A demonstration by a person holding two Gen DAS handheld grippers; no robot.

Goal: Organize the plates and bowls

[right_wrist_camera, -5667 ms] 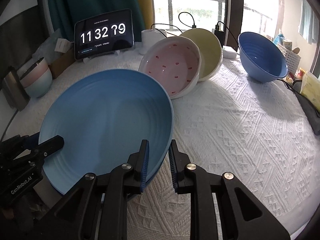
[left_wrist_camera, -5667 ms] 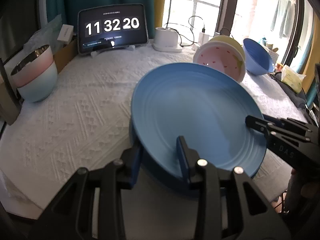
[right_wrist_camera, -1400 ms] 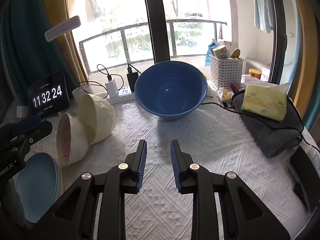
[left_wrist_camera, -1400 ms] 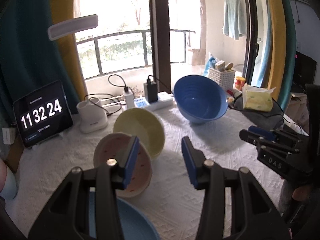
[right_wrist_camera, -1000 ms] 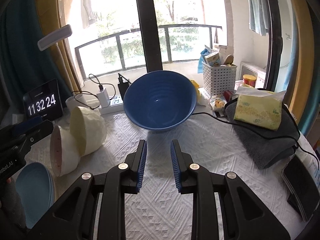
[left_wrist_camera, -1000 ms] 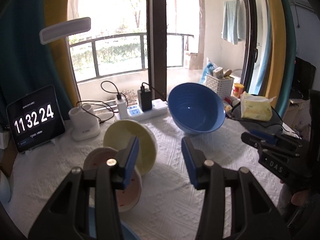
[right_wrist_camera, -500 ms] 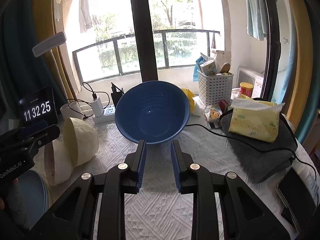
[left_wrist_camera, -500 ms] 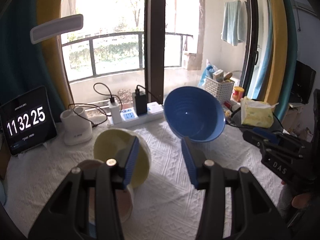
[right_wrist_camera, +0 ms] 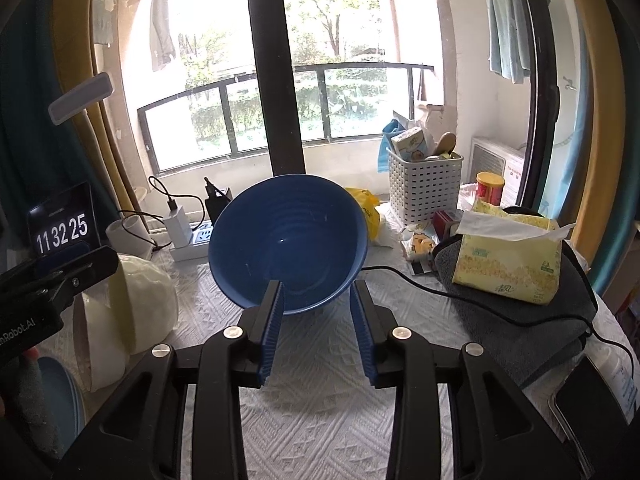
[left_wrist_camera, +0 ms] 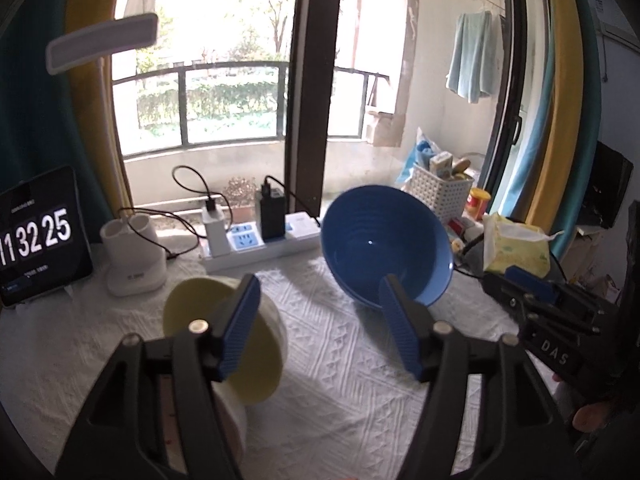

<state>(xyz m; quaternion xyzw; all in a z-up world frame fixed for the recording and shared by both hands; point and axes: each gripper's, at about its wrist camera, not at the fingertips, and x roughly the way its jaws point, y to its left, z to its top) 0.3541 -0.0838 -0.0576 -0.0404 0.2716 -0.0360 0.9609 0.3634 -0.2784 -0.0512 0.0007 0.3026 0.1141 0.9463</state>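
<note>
Both grippers w/ blue ribbed pads, nothing between the fingers of either. Left gripper (left_wrist_camera: 320, 320) jaws have just been opening, now wide apart; right gripper (right_wrist_camera: 316, 330) jaws have just been opening too, a moderate gap. Deep dark-blue ribbed bowl (right_wrist_camera: 286, 248) sits tilted on its side on the white woven tablecloth (right_wrist_camera: 320, 432), mouth facing the cams, straight ahead of the right fingers, its lower rim just beyond the tips; from the left wrist cam it's ahead and right of the fingers, the right fingertip overlapping its rim in view. Pale-yellow bowl (left_wrist_camera: 224, 332) tipped on its side behind the left finger, nested against a white bowl w/ pink inside (right_wrist_camera: 98, 344); light-blue plate (right_wrist_camera: 66, 392) at far left edge. Beyond the fingers: white power strip w/ chargers (left_wrist_camera: 256, 244), clock tablet (left_wrist_camera: 36, 236). Right of the blue bowl: black cable (right_wrist_camera: 440, 292), yellow tissue pack (right_wrist_camera: 508, 256) on a grey folded towel (right_wrist_camera: 532, 320), white slotted basket (right_wrist_camera: 424, 192).
</note>
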